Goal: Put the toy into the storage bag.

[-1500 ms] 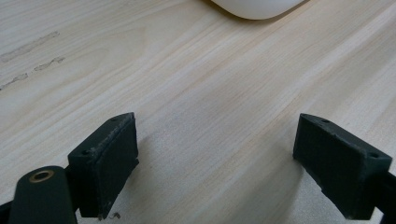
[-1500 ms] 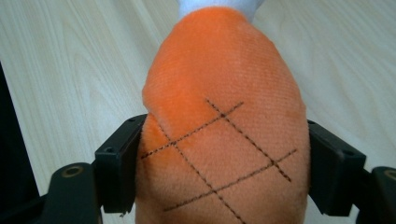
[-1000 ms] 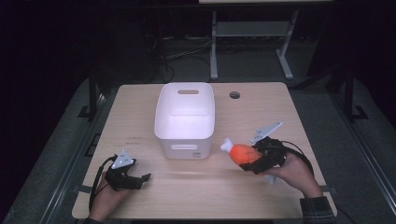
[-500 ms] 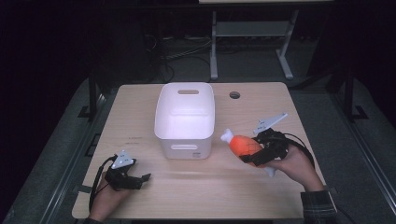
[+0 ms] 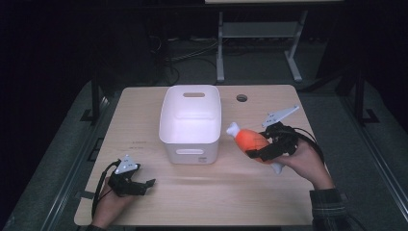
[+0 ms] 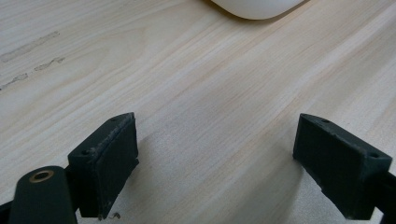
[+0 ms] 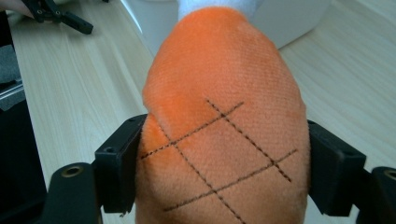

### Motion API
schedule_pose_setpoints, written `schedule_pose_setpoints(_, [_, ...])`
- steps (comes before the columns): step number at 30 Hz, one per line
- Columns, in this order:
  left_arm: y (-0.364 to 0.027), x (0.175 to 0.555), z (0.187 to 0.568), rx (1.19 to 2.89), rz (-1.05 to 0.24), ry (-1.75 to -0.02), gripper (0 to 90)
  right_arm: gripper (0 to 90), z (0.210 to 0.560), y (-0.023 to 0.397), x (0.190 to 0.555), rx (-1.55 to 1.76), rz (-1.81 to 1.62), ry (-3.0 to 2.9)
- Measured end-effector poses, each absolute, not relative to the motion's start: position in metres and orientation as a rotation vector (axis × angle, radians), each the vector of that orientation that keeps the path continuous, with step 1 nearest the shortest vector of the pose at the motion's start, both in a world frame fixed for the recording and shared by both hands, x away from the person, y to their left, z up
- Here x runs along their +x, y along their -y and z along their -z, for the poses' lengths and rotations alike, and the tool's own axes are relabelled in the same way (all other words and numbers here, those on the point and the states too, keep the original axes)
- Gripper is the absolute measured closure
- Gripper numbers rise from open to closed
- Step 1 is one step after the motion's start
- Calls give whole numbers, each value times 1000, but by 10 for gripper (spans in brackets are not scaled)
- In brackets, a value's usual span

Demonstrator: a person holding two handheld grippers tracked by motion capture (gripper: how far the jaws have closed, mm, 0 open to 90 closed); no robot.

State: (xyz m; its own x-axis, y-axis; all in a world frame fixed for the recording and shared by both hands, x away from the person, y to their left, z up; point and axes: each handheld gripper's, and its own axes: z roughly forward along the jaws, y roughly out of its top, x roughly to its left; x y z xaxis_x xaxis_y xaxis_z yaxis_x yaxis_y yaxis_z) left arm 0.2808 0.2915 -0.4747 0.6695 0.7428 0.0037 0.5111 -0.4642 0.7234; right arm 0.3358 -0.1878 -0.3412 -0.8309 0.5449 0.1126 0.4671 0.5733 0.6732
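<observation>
An orange plush toy [image 5: 251, 140] with a white end and stitched cross lines [image 7: 219, 126] is held off the table by my right gripper [image 5: 262, 150], whose pads press on both its sides [image 7: 219, 172]. It hangs just right of the white bin [image 5: 191, 122] at the table's middle. My left gripper [image 5: 144, 185] rests near the front left corner, jaws wide apart over bare wood [image 6: 215, 163], nothing between them. The bin's rounded bottom edge [image 6: 254, 7] shows ahead of it.
The wooden table [image 5: 144, 125] has a round cable hole [image 5: 241, 98] behind the bin on the right. Cables trail from both grippers. A metal stand [image 5: 260, 36] is on the dark floor beyond the far edge.
My right gripper has lifted the orange plush toy upward and slightly toward the bin. The left gripper has stayed where it was.
</observation>
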Motion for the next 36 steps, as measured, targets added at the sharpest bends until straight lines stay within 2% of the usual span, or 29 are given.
schedule_pose_setpoints(15, [-292, 281, 475, 2168, -417, -962, 130, 238, 321, 171, 351, 832, -1144, -2668])
schedule_pose_setpoints(36, [-292, 281, 475, 2168, -416, -962, 130, 238, 295, 127, 372, 779, -1106, -2675])
